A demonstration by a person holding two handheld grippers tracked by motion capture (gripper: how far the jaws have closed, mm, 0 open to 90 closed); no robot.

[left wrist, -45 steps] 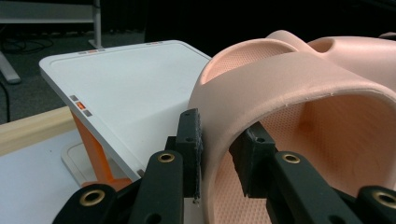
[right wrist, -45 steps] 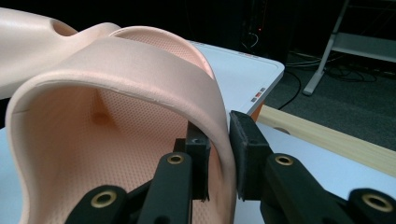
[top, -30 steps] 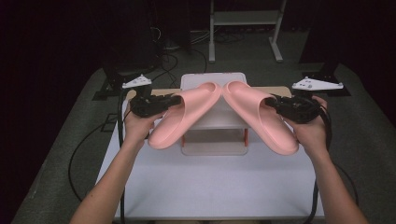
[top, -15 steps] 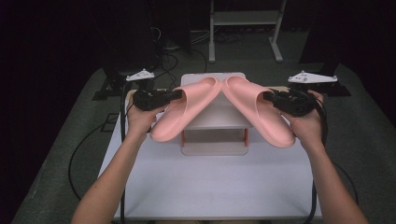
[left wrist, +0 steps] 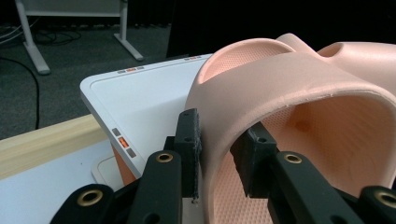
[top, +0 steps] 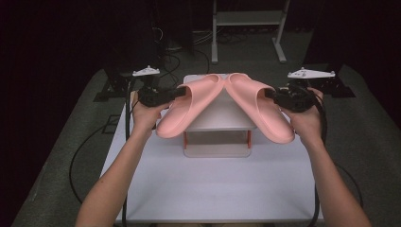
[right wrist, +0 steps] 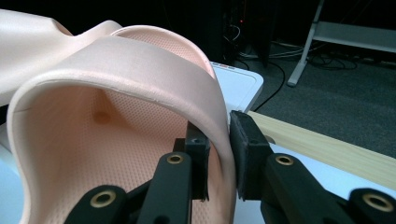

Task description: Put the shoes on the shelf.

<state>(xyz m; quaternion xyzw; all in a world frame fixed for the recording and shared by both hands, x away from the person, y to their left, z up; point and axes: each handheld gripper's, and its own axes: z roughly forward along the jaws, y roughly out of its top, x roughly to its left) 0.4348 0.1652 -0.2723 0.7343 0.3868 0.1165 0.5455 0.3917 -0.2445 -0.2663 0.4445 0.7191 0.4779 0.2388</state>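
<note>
Two pink slide sandals hang tilted over a small white rack (top: 218,116), their toes touching above it. My left gripper (top: 181,92) is shut on the strap's side of the left sandal (top: 189,108). In the left gripper view the jaws (left wrist: 219,142) pinch that sandal's (left wrist: 289,93) strap wall. My right gripper (top: 268,93) is shut on the right sandal (top: 259,108). The right gripper view shows its pads (right wrist: 218,140) clamped on the strap edge of that sandal (right wrist: 116,70).
The rack stands on a white table (top: 213,184) with a wooden strip (right wrist: 327,149) along its far edge. Dark carpet with cables surrounds the table. A white metal stand (top: 248,19) stands farther back.
Both hands have carried the sandals a little farther from the person, over the rack. The grips are unchanged and the toes stay together.
</note>
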